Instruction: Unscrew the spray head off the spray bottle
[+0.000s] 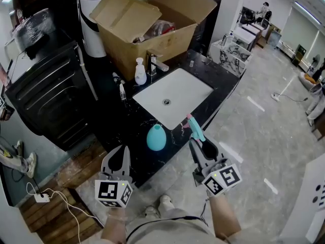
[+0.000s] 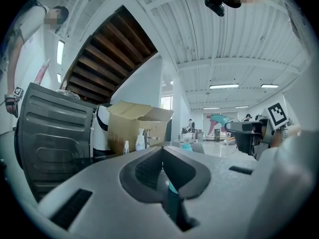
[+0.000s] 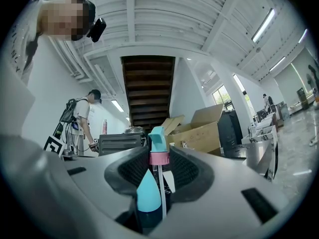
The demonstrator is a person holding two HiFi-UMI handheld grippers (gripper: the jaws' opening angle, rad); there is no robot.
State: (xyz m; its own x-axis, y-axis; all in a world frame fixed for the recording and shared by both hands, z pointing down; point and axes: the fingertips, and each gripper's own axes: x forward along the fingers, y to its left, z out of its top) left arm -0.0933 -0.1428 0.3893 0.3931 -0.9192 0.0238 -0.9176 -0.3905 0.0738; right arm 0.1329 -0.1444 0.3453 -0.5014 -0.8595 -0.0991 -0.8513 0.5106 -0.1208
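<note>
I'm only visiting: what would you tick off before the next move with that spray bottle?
1. Spray head off the bottle: ok, fully separate.
2. Right tool clamped on the spray head: ok.
3. Left tool shut and empty: ok.
4. Bottle resting on the counter, touched by neither tool: ok.
5. Liquid left in the bottle: cannot tell.

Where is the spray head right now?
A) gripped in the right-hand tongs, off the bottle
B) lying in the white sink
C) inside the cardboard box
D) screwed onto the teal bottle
A: the spray head, with its pink collar and tube showing, is clamped in the right tongs, while the teal bottle stands headless on the counter.
</note>
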